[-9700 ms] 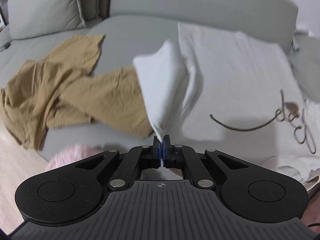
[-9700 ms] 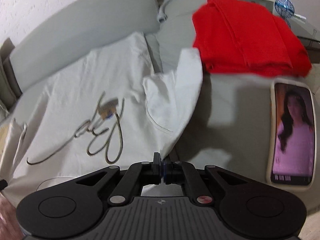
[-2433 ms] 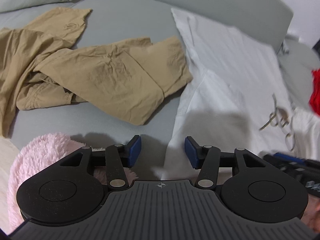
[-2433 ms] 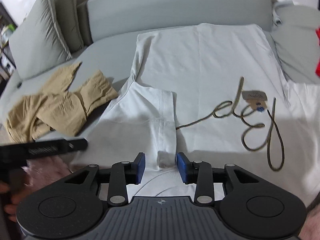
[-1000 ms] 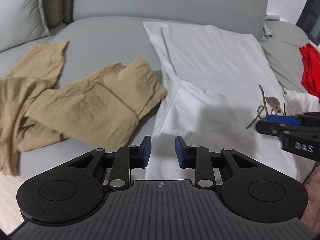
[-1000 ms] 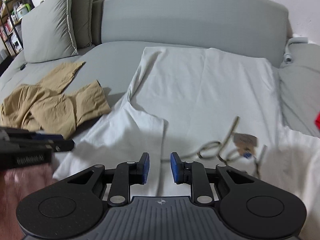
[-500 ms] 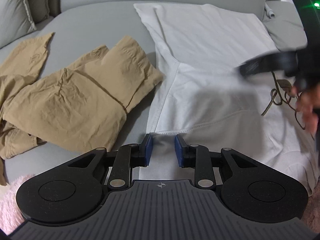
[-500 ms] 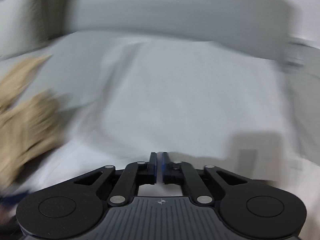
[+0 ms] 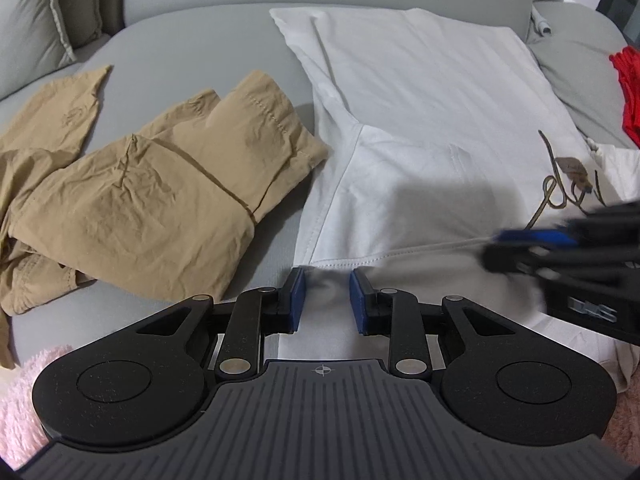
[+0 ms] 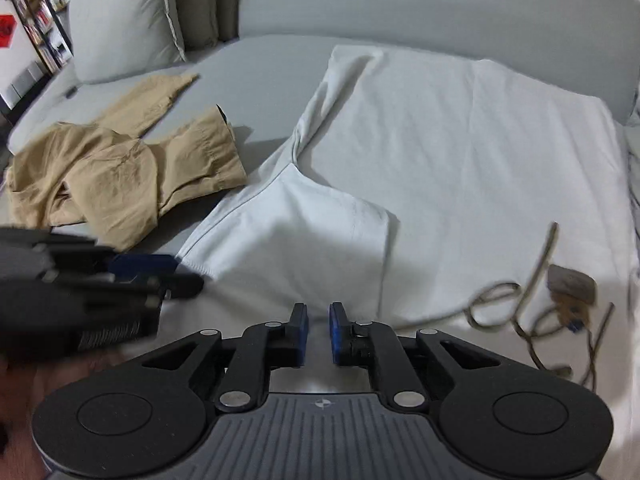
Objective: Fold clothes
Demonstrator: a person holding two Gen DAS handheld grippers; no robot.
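At the grey sofa's (image 9: 192, 40) front edge, we are straddling the white cotton T-shirt's (image 9: 420, 100) hem with the left tongs (image 9: 325, 300) open, readying a fold. The right tongs (image 10: 318, 332), having just been closing, are standing narrowly parted over the cloth, pinching nothing.

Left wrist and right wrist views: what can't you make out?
Red garment: left wrist view, cut off by the right edge.
White shirt, near hem: left wrist view, hidden under the left gripper.
Tag on the cord: right wrist view, motion-blurred, print unreadable.
Shelf items: right wrist view, too small, top-left corner.
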